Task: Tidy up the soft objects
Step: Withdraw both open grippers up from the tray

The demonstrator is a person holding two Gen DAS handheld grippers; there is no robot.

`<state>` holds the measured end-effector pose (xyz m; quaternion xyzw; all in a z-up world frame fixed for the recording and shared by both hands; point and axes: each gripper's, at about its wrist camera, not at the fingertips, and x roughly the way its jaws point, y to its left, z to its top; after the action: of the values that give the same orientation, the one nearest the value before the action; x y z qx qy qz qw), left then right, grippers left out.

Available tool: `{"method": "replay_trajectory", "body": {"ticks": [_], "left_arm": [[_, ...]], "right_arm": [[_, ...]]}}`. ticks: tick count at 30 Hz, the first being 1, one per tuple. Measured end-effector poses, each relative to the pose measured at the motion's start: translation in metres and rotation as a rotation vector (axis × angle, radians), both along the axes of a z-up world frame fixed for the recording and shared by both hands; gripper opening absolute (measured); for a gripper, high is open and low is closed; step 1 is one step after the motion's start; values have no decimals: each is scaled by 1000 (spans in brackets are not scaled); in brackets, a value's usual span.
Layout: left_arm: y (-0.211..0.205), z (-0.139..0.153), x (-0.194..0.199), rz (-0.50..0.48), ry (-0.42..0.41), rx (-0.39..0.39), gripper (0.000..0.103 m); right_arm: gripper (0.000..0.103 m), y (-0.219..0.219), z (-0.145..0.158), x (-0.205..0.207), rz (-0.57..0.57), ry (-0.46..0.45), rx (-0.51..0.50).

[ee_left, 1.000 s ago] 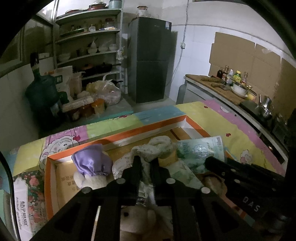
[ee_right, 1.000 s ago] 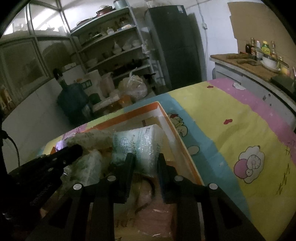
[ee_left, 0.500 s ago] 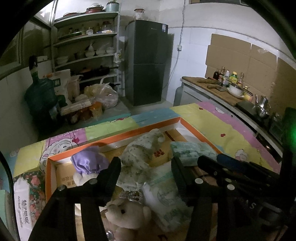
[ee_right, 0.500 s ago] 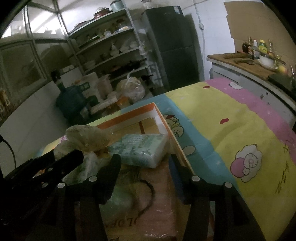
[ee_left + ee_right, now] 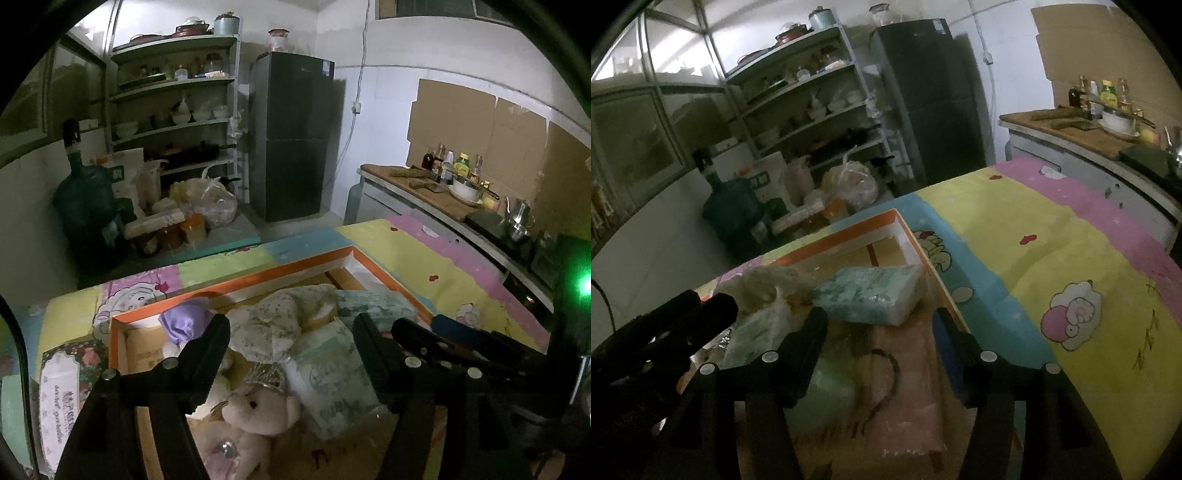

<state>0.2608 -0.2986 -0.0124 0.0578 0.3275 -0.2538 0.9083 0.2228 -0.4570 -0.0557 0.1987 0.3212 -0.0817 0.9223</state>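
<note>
both grippers hang over the orange box [image 5: 236, 280], jaws spread and gripping nothing. the left gripper [image 5: 290, 332] has just been opening; the floral cloth [image 5: 280, 317] lies loose in the box, beyond its tips. the right gripper [image 5: 879, 325] has just been opening too; the tissue pack [image 5: 868, 295] sits tilted in the box's far right corner, beyond its fingers and free of them. the teddy [image 5: 255, 406] lies at the box's near side, a purple toy [image 5: 186, 321] at its left wall. risk from here: the tilted pack looks able to slide, and the two grippers hang close together over the box, so a careless reach could knock them.
</note>
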Motion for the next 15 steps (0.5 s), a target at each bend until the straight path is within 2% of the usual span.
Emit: {"method": "replay_trajectory", "body": {"ticks": [9,11,15], "left_arm": [[15,11,-18,15,-36,-12,70],[19,14,-21,19,-42,-18,74],[28,20,-29,24,-56,-35,75]], "right_arm": [[65,7,7,-17,0,-24,9],[65,10,10,-21,1,-32,7],[66,16,16,-30,6,-47,8]]}}
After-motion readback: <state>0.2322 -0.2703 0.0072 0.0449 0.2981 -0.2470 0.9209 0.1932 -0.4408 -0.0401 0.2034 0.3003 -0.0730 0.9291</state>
